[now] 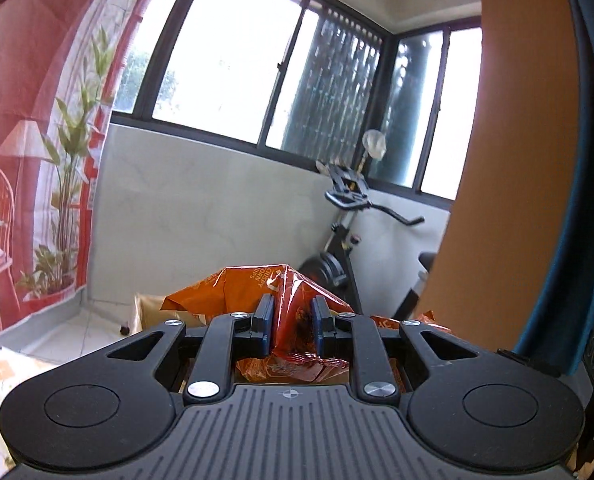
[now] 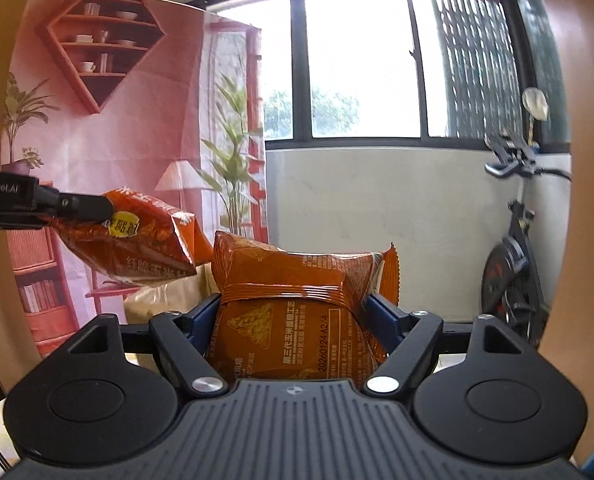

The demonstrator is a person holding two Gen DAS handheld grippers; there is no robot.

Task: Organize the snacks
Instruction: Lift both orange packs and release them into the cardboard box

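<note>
Right now your left gripper is clamped on a crumpled orange chip bag, its blue pads pinching a narrow fold of foil. Seen from the right wrist, that same bag hangs in the air in front of the pink printed backdrop, its long axis tilted, the free end dropping toward the window side.

Your right gripper is closed around a second orange snack bag, squeezing its middle so the foil bunches into a waist. Its long axis runs away from you toward the window, printed back face up, the date code legible. Both bags are glossy orange. An exercise bike stands beneath the window.
</note>
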